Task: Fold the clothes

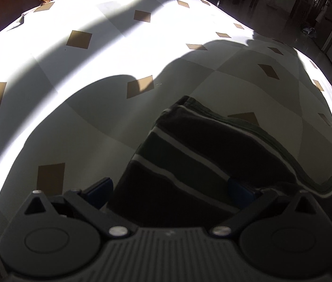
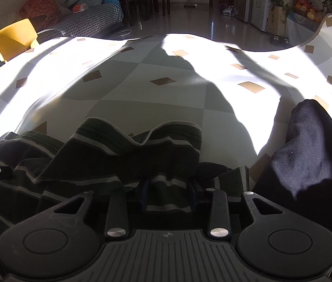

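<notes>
A dark green garment with thin white stripes [image 1: 201, 145] lies crumpled on the tablecloth [image 1: 109, 54], in shadow. In the left wrist view my left gripper [image 1: 169, 190] stands wide open over its near part, and the cloth lies between the blue pads [image 1: 100, 191] without being squeezed. In the right wrist view the same striped garment [image 2: 119, 145] bunches up in front of my right gripper [image 2: 170, 195]. That gripper's narrow jaws pinch a fold of it between the blue pads [image 2: 146, 193]. The rest of the garment trails off to the left.
The table wears a white and grey checked cloth with brown diamonds [image 2: 166, 98], half in bright sun. A dark navy cloth [image 2: 307, 155] is heaped at the right. A yellow chair [image 2: 13, 40] and a sofa [image 2: 90, 21] stand beyond the far edge.
</notes>
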